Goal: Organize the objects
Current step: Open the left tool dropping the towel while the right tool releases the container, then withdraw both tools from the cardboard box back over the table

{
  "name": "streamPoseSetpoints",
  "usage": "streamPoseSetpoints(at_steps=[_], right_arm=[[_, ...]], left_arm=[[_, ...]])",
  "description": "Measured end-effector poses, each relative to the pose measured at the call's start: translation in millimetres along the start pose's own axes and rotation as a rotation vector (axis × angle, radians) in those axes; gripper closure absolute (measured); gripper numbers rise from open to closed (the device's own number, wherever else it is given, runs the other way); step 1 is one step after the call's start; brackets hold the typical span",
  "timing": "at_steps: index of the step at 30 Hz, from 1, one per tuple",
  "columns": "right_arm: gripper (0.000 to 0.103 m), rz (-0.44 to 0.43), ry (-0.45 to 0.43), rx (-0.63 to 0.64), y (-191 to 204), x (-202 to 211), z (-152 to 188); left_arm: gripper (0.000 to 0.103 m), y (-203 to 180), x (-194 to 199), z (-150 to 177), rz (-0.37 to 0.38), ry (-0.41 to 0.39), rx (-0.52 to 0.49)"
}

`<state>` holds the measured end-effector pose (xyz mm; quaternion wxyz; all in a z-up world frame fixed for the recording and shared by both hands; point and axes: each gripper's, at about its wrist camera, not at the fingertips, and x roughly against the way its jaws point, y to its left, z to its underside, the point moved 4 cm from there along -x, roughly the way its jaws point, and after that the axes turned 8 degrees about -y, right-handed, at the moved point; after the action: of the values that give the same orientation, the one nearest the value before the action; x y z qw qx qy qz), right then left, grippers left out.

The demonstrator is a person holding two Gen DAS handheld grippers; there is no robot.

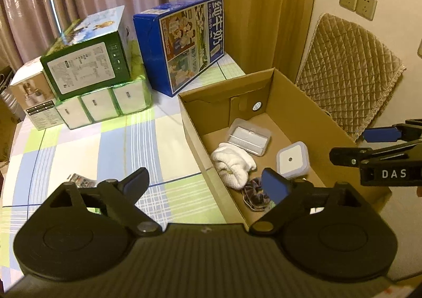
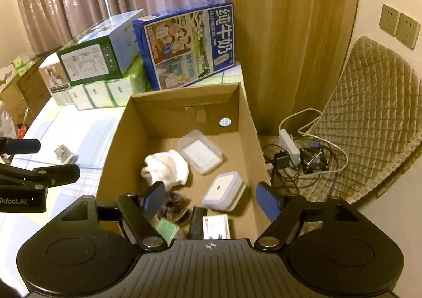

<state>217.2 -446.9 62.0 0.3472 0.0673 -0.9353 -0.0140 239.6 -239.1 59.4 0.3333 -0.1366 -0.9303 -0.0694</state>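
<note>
An open brown cardboard box (image 2: 248, 123) sits on the counter (image 1: 105, 155), which is covered by a checked cloth in pale blue, green and white. Inside the box lie a rolled white sock (image 2: 166, 167), a clear rectangular plastic case (image 2: 199, 155) just beyond the sock toward the box's far wall, a square white lidded container (image 2: 224, 191) near the box's right wall, and a dark patterned fabric scrunchie (image 2: 172, 204) at the near end. Also at the near end of the box are a small green packet (image 2: 166, 228), a dark upright object (image 2: 196, 221) that I cannot identify, and a small printed card pack (image 2: 216, 226).

The right hand-held gripper (image 2: 211, 201) hovers over the near end of the box with its blue-padded fingers spread wide and nothing between them. The left hand-held gripper (image 1: 208, 183) straddles the box's left wall, also spread wide and empty; one finger is over the counter, the other over the scrunchie.

Left of the box, on the cloth, lies a small printed sachet (image 1: 81, 181). Beyond the box stand a blue milk carton box (image 1: 182, 44), and a green-and-white carton (image 1: 89, 57) stacked on a wrapped pack of tissue boxes (image 1: 105, 105). To the right of the box, past the counter edge, is a chair with a quilted tan cover (image 2: 374, 113).
</note>
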Motion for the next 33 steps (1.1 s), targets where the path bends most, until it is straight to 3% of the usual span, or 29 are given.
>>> streamPoseSetpoints(at_steps=[3,9,19,33], right_arm=[[0.013,0.002,-0.007,0.014,4,16,6],[0.005,0.005,0.008,0.021,11,45,22],[0.002,0.015,0.015,-0.001,23,94,51],[0.002,0.034,-0.039,-0.048,39,152,85]], left_arm=[[0.006,-2,16,5,-0.008,-0.016,0.011],[0.001,-7,49,18,-0.013,-0.052,0.008],[0.001,-12,101,42,-0.004,-0.09,0.022],[0.001,-6,152,84,0.021,-0.073,0.062]])
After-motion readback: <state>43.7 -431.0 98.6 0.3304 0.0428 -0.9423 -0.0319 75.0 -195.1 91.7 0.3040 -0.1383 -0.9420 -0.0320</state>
